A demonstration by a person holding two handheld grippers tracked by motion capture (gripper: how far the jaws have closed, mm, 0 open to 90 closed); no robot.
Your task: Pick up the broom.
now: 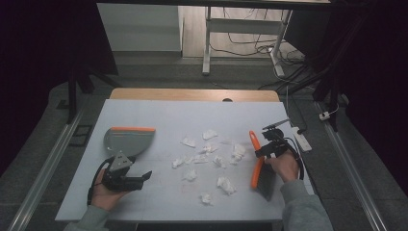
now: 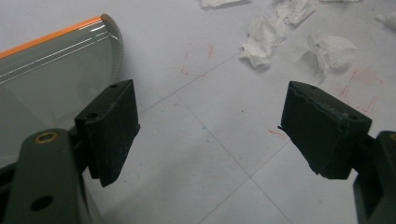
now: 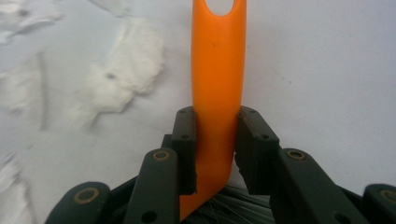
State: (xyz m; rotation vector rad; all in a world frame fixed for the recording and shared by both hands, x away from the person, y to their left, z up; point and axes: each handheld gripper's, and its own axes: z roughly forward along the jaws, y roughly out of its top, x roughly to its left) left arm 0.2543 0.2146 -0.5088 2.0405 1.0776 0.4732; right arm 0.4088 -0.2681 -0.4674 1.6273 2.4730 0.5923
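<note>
On the white table strewn with paper scraps — cables trailing across the floor beyond — the right gripper clamps the brush's orange handle, the left gripper gaping wide beside the dustpan.

Glossy orange plastic brush handle — crumpled white paper scraps

A grey plastic dustpan is edged with an orange strip along its lip. An orange plastic brush handle is seen above pale bristles and between 2 black jaws. Crumpled white paper scraps are scattered on the pale grey-white desk, which is marked with faint red pen lines and thin grey grid lines.
</note>
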